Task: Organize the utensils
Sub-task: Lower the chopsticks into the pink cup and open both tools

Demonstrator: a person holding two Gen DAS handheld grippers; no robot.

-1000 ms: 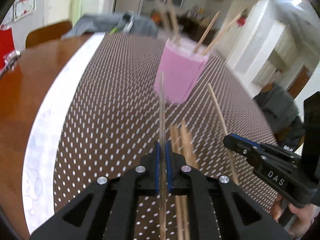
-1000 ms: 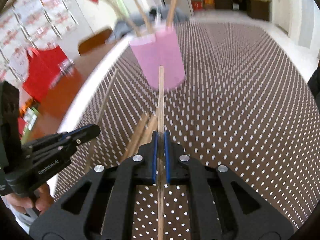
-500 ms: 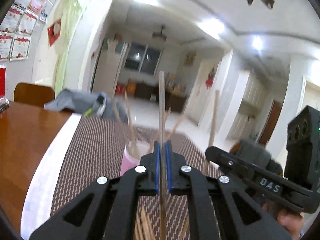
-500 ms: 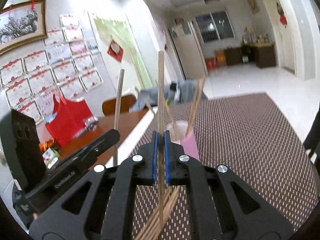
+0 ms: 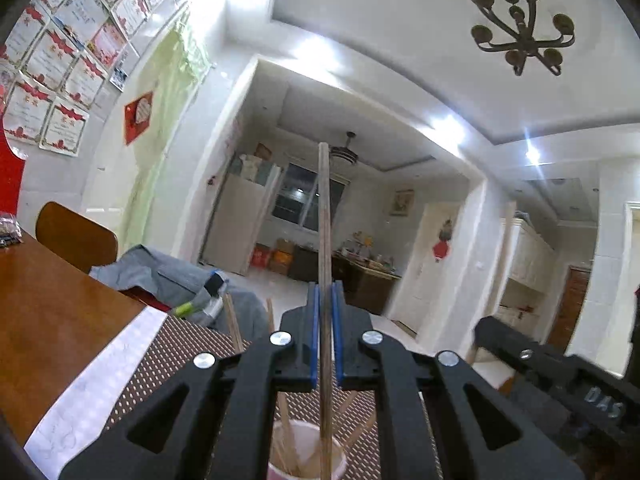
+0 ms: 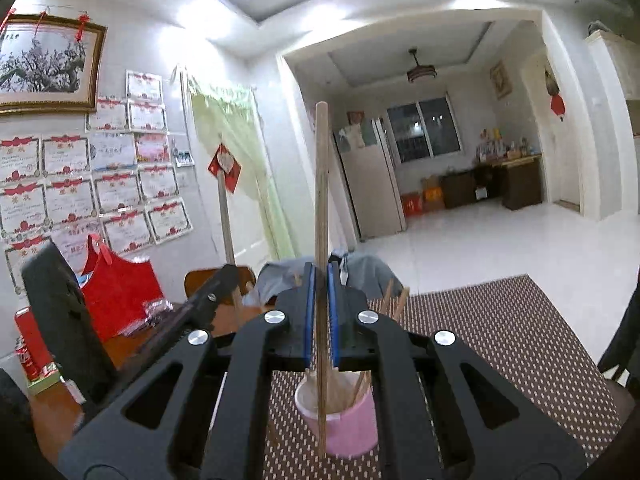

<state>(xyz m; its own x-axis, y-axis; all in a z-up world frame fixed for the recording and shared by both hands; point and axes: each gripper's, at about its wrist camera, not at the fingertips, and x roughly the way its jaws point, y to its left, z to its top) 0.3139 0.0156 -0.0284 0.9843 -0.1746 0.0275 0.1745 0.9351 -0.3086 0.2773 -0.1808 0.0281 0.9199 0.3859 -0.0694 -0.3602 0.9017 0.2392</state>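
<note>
My left gripper (image 5: 325, 292) is shut on a wooden chopstick (image 5: 324, 216) that stands upright, its lower end above the open mouth of the pink cup (image 5: 304, 458). My right gripper (image 6: 321, 270) is shut on another wooden chopstick (image 6: 321, 184), also upright, its lower end in front of the pink cup (image 6: 340, 420). The cup holds several chopsticks and stands on the dotted brown mat (image 6: 500, 344). Each gripper shows at the edge of the other's view: the right one (image 5: 560, 376), the left one (image 6: 192, 312) with its chopstick.
The mat lies on a brown wooden table (image 5: 48, 304) with a white cloth strip (image 5: 100, 380) along it. A chair (image 5: 76, 236) and a grey garment (image 5: 168, 276) are at the far edge. A red bag (image 6: 116, 292) stands on the left.
Both grippers have tilted up from the table and risen with their chopsticks. The chopsticks went from lying flat to upright over the cup. The loose chopsticks on the mat are out of view.
</note>
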